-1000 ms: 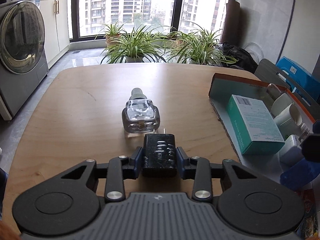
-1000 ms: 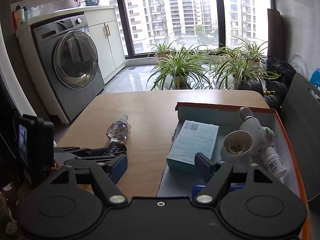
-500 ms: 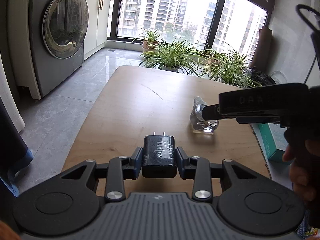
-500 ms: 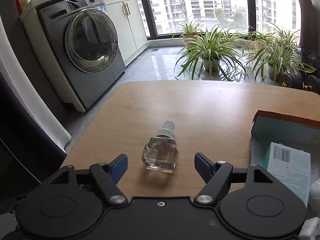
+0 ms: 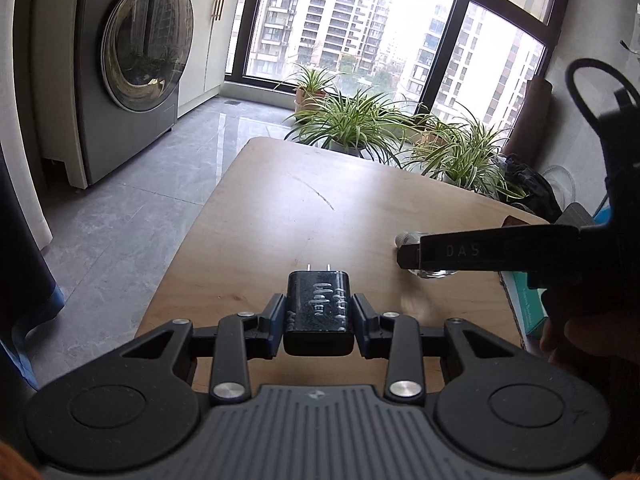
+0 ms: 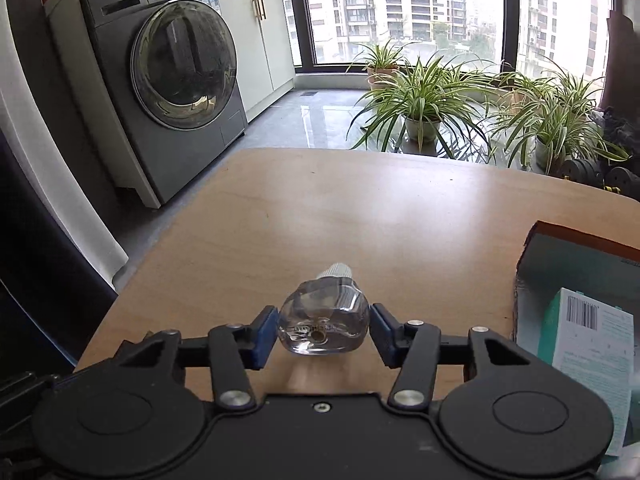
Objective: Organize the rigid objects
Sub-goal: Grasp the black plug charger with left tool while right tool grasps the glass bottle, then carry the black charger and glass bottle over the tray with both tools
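A black plug-in charger (image 5: pixel 319 320) with its two prongs pointing forward sits between the pads of my left gripper (image 5: pixel 319 304), which is shut on it above the near part of the wooden table (image 5: pixel 304 208). A small clear glass bottle (image 6: pixel 324 316) with a ribbed silver cap lies on its side on the table. My right gripper (image 6: pixel 324 320) straddles it with its jaws closing, the blue pads just beside the glass on both sides. In the left wrist view one right-gripper finger (image 5: pixel 480 252) covers most of the bottle (image 5: pixel 434 274).
An open cardboard box (image 6: pixel 536 248) with an orange rim stands at the table's right edge, with a teal carton (image 6: pixel 592 344) inside. Potted plants (image 6: pixel 420 92) line the window beyond the table. A washing machine (image 6: pixel 180 64) stands far left. A hand (image 5: pixel 580 332) holds the right gripper.
My right gripper swung left from the box to the bottle and narrowed its jaws around it. My left gripper, still holding the charger, shifted left, away from the bottle.
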{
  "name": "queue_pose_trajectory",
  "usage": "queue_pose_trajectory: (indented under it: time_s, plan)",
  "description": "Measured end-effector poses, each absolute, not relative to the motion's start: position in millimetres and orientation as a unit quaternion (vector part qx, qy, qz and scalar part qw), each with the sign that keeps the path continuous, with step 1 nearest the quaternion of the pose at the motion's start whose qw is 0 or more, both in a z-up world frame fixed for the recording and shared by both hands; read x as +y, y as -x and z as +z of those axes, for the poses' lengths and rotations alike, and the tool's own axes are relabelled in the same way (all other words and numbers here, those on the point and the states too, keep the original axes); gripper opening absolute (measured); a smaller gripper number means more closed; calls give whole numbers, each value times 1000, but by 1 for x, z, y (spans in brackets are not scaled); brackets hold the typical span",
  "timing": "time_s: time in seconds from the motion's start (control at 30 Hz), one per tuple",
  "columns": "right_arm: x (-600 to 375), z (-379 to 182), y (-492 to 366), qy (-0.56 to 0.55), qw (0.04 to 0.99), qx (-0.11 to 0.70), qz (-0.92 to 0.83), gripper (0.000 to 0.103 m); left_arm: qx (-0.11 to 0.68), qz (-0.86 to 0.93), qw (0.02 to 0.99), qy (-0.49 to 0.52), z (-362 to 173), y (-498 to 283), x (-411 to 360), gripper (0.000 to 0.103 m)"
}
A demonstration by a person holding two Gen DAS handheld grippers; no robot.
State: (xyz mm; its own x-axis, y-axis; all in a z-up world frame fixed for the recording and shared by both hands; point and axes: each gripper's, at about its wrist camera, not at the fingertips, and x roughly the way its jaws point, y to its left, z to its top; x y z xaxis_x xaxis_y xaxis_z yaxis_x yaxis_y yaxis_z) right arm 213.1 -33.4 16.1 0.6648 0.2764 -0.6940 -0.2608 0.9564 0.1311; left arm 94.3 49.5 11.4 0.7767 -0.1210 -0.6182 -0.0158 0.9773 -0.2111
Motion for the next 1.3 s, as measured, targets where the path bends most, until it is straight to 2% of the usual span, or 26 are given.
queue_pose_trajectory:
  time_s: [0.63,1.3]
  plan:
    - [-135,87,-44,-51,953,282,100,60,308,-96,941,98,46,-45,-11,36]
    - [-248,87,53,-106,960,257,-23,60,305,-192,931,59,51,-13,-112,36]
